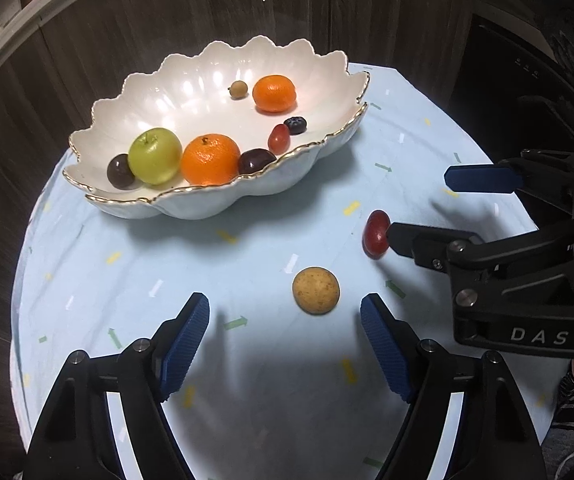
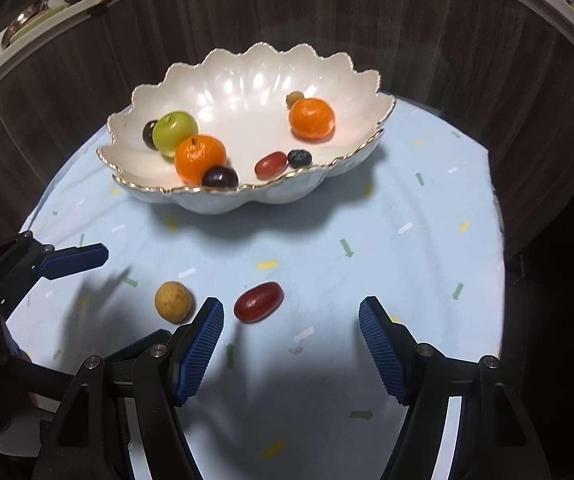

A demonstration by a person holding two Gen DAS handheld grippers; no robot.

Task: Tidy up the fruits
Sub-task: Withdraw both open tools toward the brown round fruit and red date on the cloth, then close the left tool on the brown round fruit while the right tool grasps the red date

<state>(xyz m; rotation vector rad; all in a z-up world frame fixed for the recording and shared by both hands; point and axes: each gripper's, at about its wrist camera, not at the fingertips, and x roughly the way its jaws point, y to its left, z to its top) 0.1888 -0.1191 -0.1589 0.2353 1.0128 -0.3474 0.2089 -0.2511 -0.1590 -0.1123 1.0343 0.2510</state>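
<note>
With both jaws gaping empty over the worktop [image 1: 87, 280], reaching for longan [image 1: 316, 290] and red grape [image 2: 258, 302]; next, straddle, pinch gently, carry to bowl [image 2: 223, 200].

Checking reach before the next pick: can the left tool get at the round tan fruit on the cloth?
Probably yes: the left tool is open, the round tan fruit lies just ahead, nothing between.

I saw overhead light glaring on bowl [image 1: 191, 80] interior, hard gripper shadows falling across pale tablecloth [image 2: 427, 280]. Surroundings stayed dim; fisheye bent edges, corners went black. Centre sharp.
</note>
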